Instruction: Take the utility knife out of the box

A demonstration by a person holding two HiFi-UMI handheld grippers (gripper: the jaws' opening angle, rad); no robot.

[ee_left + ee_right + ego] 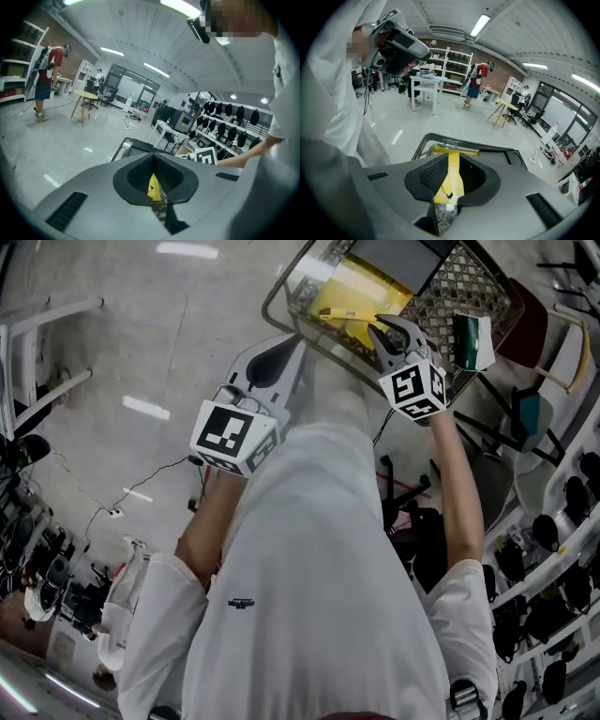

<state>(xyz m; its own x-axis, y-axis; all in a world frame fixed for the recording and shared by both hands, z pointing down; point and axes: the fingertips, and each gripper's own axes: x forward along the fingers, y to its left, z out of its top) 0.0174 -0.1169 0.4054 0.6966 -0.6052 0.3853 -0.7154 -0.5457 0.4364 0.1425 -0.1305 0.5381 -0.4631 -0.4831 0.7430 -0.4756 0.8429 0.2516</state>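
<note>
A yellow box [349, 289] lies in a wire mesh basket [473, 282]. I cannot make out the utility knife itself. My right gripper [386, 329] hangs over the basket, just right of the box, tilted down. It is open with nothing gripped, and in the right gripper view [450, 180] the yellow box [453, 161] shows through the gap. My left gripper [296, 343] sits at the basket's near left rim with its jaws together. In the left gripper view [153, 183] only a sliver of the yellow box [153, 187] and mesh shows between the pads.
A dark flat panel [405, 254] lies in the basket behind the box, and a green-and-white carton [473, 341] hangs at its right side. Chairs and black helmets crowd the right [548, 531]. A person [46, 70] and a round stool table [85, 96] stand far off.
</note>
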